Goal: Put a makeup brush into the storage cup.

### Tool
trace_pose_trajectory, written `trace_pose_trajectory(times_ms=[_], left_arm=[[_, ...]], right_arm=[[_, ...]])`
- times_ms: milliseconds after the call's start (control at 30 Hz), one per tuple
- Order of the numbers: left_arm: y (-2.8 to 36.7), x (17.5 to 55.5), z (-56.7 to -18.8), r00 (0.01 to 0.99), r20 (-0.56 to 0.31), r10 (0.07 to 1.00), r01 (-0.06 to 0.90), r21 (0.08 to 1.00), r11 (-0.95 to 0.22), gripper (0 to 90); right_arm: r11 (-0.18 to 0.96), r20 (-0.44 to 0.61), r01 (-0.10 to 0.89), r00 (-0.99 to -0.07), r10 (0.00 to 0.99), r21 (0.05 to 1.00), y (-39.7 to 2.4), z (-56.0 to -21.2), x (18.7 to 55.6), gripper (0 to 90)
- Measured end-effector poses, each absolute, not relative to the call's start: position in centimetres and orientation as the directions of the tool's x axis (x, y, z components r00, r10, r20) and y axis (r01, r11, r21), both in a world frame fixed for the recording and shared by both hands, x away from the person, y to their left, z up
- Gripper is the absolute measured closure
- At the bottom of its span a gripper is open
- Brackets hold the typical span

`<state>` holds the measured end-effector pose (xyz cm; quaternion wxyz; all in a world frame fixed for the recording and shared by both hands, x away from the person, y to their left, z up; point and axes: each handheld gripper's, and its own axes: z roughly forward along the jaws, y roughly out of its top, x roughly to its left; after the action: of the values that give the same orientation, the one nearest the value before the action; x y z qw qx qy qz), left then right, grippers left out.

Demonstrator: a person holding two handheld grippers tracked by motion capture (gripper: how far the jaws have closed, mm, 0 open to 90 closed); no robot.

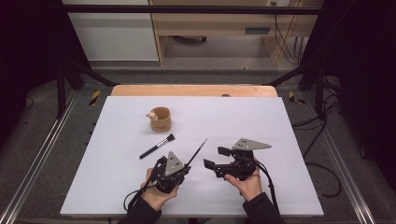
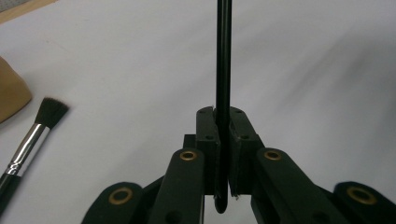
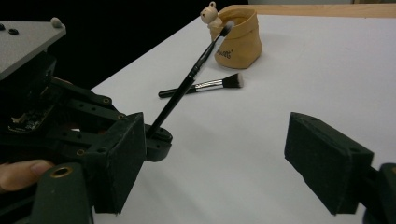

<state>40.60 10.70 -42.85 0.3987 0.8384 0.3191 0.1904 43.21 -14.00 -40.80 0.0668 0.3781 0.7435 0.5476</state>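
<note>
my left gripper is clamped tight on a thin black brush, the two pads pressed together on its handle. in the left gripper view the handle runs straight up out of the jaws and away from me, with its rounded end poking out just behind the pads. from the high view the thin brush slants up and forward from the gripper, its tip ahead and a little toward my right hand.

my right gripper stands wide apart with nothing between the pads; it sits just beside the left one on the desk, its jaws pointing across toward the left gripper. in the right gripper view i see my left gripper close by at the near pad, with the thin brush rising from it toward the far side of the desk.

a second, fatter brush with a silver ferrule and dark bristles lies flat on the desk, just ahead of my left gripper and a bit to its outer side, apart from the held brush. beyond it, farther ahead of both grippers, stands a small tan pouch-like holder with a little pale figure on its rim. whether the thin brush's tip touches the holder i cannot tell; in the high view it ends well short.
</note>
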Motion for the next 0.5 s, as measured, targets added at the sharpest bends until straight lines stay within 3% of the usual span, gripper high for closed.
trace_pose_trajectory(times_ms=[500], left_arm=[[9.6,40.5,-42.7,0.701,0.038,0.712,0.394,0.811,-0.432,84.4]], right_arm=[[0.029,0.391,0.513,-0.688,0.611,0.858,-13.2,-41.0,43.6,32.5]])
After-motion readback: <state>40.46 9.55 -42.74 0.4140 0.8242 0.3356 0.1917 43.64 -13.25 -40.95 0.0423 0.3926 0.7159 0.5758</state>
